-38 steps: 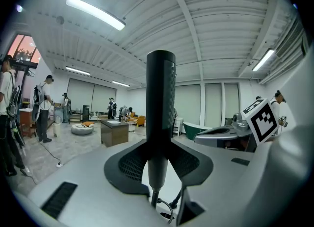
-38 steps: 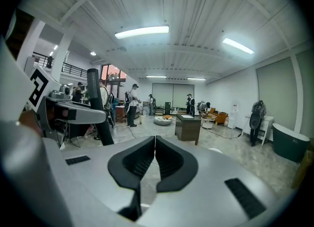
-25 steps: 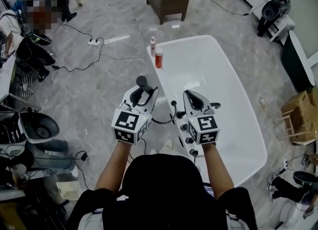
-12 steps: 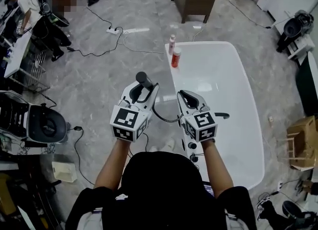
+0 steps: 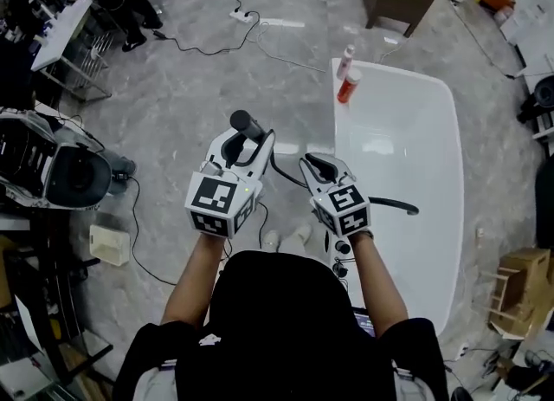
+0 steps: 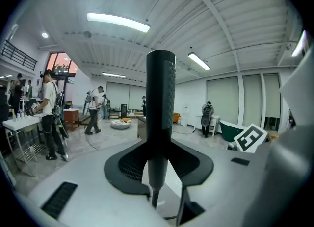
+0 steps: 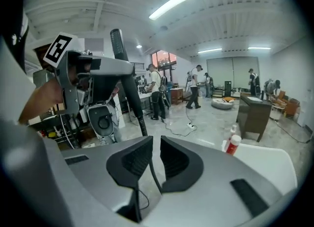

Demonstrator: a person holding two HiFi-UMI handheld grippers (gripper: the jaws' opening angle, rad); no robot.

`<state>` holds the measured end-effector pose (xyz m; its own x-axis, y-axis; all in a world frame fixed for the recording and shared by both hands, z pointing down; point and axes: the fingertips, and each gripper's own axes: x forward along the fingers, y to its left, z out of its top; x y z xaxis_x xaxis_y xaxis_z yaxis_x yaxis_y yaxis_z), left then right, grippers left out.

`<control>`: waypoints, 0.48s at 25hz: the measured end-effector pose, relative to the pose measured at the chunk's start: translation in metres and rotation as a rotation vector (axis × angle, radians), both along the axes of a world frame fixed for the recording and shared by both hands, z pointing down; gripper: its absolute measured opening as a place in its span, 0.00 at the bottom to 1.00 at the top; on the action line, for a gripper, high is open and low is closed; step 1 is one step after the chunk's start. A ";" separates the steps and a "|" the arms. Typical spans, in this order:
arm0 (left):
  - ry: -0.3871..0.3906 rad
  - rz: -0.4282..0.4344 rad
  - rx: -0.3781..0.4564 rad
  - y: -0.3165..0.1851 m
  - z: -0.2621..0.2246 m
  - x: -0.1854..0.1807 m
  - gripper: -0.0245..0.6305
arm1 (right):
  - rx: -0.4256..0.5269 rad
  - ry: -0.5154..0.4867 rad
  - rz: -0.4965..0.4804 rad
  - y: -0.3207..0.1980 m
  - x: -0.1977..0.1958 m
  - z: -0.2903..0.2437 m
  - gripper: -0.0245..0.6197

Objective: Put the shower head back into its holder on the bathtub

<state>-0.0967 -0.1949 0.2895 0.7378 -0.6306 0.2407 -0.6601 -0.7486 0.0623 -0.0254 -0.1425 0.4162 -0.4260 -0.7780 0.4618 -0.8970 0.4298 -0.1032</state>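
We're mid-carry: left gripper (image 5: 246, 145) clamped on the shower head (image 5: 243, 123), right gripper (image 5: 317, 164) pinching its hose (image 5: 280, 171) — next, swing toward the bathtub (image 5: 400, 122) at two o'clock and find the holder.

Right gripper (image 7: 156, 142) jaws closed on thin black hose (image 7: 140, 119), red bottle (image 7: 231, 145) beyond.

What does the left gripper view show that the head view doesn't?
Left gripper view only: the jaw pads closed on the shower head handle, which stands upright between them, and the ceiling lights.
Head view only: the bathtub basin, the red bottle on its rim, the black spout, and the person's arms.
Both: the shower head in the left gripper, and the right gripper, which the left gripper view shows only as a marker cube.
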 end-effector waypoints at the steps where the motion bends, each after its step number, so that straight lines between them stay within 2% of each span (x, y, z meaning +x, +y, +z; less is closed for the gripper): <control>1: -0.001 -0.012 -0.003 -0.004 0.001 -0.004 0.26 | -0.016 0.003 -0.025 -0.004 -0.007 0.007 0.10; 7: -0.001 -0.070 -0.020 -0.015 0.009 -0.025 0.26 | -0.105 0.030 -0.166 -0.014 -0.046 0.051 0.21; 12: 0.025 -0.139 -0.046 -0.016 0.014 -0.048 0.26 | -0.157 0.071 -0.257 -0.015 -0.072 0.089 0.25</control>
<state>-0.1443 -0.2113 0.3031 0.6504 -0.7158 0.2544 -0.7550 -0.6461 0.1121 -0.0977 -0.1577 0.5053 -0.5620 -0.5660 0.6031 -0.7684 0.6271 -0.1275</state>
